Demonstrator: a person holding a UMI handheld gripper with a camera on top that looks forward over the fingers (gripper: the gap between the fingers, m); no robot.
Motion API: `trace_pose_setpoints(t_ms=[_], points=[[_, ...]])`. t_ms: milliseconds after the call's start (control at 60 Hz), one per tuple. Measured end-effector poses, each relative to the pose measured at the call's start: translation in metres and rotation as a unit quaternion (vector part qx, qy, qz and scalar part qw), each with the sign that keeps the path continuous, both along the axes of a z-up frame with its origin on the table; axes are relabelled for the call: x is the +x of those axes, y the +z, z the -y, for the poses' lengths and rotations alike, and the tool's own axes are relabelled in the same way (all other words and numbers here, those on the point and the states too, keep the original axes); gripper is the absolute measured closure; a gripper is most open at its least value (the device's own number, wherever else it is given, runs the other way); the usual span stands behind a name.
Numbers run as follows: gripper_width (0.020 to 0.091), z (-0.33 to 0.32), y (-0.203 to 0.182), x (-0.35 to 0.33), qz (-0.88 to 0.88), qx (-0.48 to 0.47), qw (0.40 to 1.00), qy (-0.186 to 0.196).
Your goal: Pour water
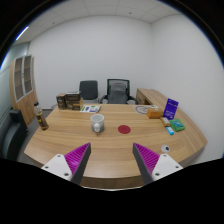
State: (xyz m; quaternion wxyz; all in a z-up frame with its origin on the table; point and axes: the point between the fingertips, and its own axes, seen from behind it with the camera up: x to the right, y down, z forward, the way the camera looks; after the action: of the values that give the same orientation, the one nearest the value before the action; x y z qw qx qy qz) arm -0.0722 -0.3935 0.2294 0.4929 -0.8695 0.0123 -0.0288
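Observation:
A clear glass cup (98,123) stands near the middle of the long wooden table (70,140). To its right lies a round red coaster (125,129). A dark bottle (42,119) stands at the table's left end. My gripper (111,157) hovers over the table's near edge, open, with its magenta pads (77,157) wide apart and nothing between them. The cup is well beyond the fingers.
Two office chairs (103,91) sit behind the table. Books (90,108) lie at the far side, a purple box (170,106) and small items (176,127) at the right end. A cabinet (24,82) stands at the left wall.

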Motion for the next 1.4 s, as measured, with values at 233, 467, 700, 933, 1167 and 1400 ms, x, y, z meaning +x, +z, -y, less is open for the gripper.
trace_pose_setpoints(t_ms=[233,467,700,933,1167,1400], points=[[0.0244,-0.037,-0.039,-0.095,0.008,-0.024,0.999,0.028],[0.0242,-0.080,-0.063,-0.215,0.013,-0.031,0.999,0.030],[0.0246,-0.128,-0.091,-0.357,-0.023,-0.040,0.998,0.031],[0.0243,-0.200,-0.122,-0.471,-0.051,-0.022,0.996,0.064],[0.0242,-0.290,-0.140,-0.516,-0.029,0.038,0.997,0.060],[0.0556,-0.338,-0.148,-0.528,-0.015,0.097,0.994,0.055]])
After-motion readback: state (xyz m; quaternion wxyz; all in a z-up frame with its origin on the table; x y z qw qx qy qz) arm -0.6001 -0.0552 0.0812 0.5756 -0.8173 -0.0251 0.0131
